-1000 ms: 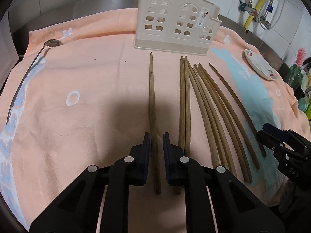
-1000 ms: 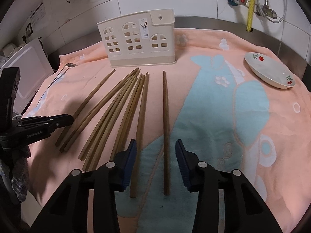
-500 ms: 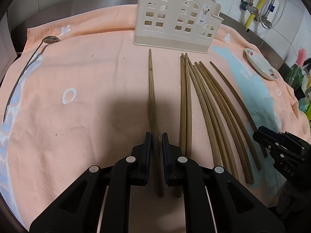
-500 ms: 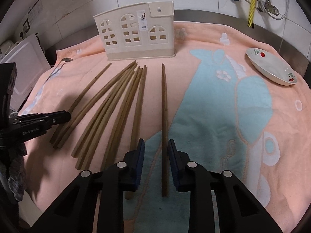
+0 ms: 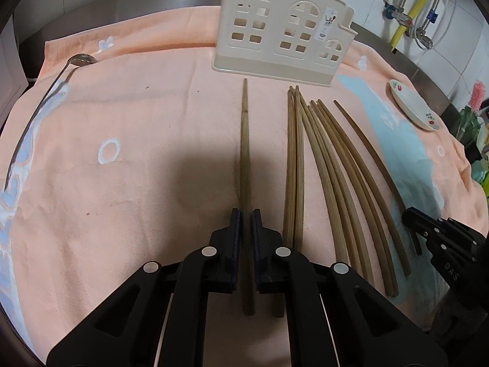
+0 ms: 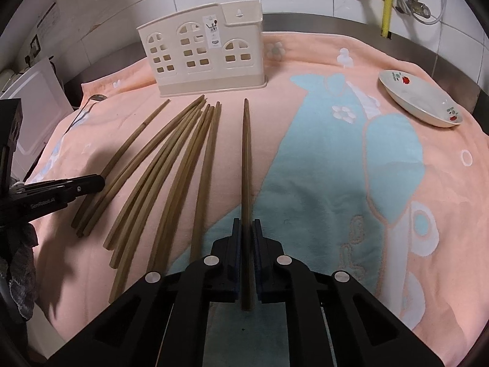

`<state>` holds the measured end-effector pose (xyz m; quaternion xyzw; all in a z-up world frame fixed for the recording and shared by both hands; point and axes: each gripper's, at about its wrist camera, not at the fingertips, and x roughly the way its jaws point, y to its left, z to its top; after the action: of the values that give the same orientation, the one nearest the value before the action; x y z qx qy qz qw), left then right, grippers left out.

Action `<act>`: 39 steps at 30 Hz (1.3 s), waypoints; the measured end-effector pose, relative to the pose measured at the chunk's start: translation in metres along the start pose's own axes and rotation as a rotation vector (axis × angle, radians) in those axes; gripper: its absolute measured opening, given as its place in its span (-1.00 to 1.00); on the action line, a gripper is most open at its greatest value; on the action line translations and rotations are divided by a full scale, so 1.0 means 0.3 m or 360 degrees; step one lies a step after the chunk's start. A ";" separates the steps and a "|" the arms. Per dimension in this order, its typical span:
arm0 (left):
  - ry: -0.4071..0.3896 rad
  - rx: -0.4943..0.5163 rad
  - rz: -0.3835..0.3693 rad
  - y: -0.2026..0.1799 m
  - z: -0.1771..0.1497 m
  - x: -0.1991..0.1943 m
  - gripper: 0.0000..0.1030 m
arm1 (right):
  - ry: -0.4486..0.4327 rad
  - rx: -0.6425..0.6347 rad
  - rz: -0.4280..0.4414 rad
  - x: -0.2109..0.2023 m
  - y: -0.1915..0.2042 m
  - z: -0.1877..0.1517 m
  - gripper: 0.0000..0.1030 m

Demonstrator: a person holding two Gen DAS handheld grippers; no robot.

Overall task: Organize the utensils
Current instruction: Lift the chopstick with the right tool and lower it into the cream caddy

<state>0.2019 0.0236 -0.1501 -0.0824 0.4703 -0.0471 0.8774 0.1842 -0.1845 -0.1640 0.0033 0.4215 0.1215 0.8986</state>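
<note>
On the towel-covered surface (image 5: 159, 183), left wrist view: the left tool (image 5: 245, 223) is closed narrow around the leftmost chopstick (image 5: 244, 140), pads either side of its thick end. The stick's long axis runs straight ahead from the tool, tip pointing at the cream utensil holder (image 5: 284, 30). The other chopsticks (image 5: 330, 165) fan out to the right; the right tool (image 5: 440, 244) sits at their far edge. A ladle (image 5: 45, 98) lies well left.

Right wrist view: the right tool (image 6: 245, 229) is pinched narrow on the rightmost chopstick (image 6: 246, 153), which lies apart from the fanned bundle (image 6: 171, 159). Axis again runs forward, tip toward the utensil holder (image 6: 204, 52), just short of its base. A small dish (image 6: 421, 101) rests far right. Each hand appears equally placed for a lift toward the holder.
</note>
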 end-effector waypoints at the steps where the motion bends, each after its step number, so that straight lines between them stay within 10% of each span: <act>1: -0.0002 -0.0005 -0.0003 0.003 0.000 -0.005 -0.88 | -0.0013 0.0001 0.0001 -0.009 0.002 0.000 -0.87; 18: -0.0321 0.0081 -0.0047 -0.025 0.069 -0.274 -0.89 | -0.0375 -0.0131 -0.0019 -0.273 0.048 0.165 -0.87; 39: -0.0456 0.0269 -0.0133 -0.099 0.352 -0.412 -0.89 | -0.0441 -0.0296 0.0075 -0.370 0.048 0.596 -0.87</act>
<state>0.2213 0.0247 0.0140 -0.0338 0.3307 -0.1107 0.9366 0.2483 -0.1780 0.0369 -0.0533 0.2802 0.1794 0.9415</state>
